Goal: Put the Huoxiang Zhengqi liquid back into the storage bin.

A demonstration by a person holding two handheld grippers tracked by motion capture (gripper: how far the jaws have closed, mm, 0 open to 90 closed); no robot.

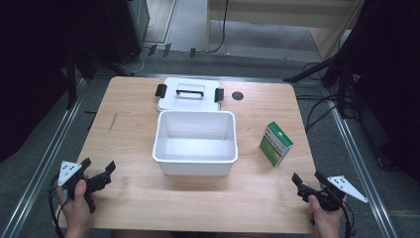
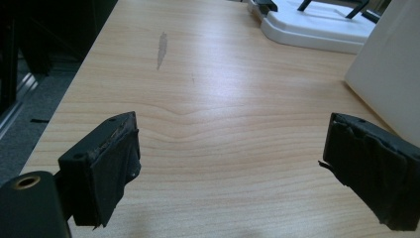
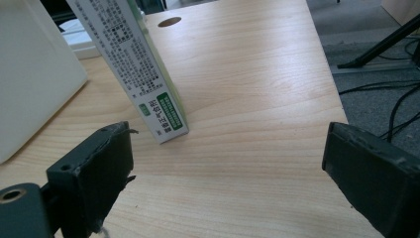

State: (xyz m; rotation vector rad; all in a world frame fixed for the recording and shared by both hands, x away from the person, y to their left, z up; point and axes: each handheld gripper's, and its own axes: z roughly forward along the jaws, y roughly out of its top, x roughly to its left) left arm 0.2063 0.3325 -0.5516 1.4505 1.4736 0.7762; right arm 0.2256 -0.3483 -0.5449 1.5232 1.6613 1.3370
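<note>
— Both claws idle from above? Status.
— Left gripper [image 1: 97,177] and right gripper [image 1: 311,186] sit at my near corners, jaws spread, holding nothing. White bin [image 1: 195,157] lies between them, farther out, its lid [image 1: 187,94] off beyond it.
— Left gripper view?
— Bare table [image 2: 208,124] ahead of my wide jaws.
— Right?
— Green box [image 3: 133,64] stands just ahead. I'd judge nothing's packed yet.

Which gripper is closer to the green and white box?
The right gripper. It sits just in front of the green and white box, near the table's front right. The left gripper is across the table, beyond the white bin.
</note>
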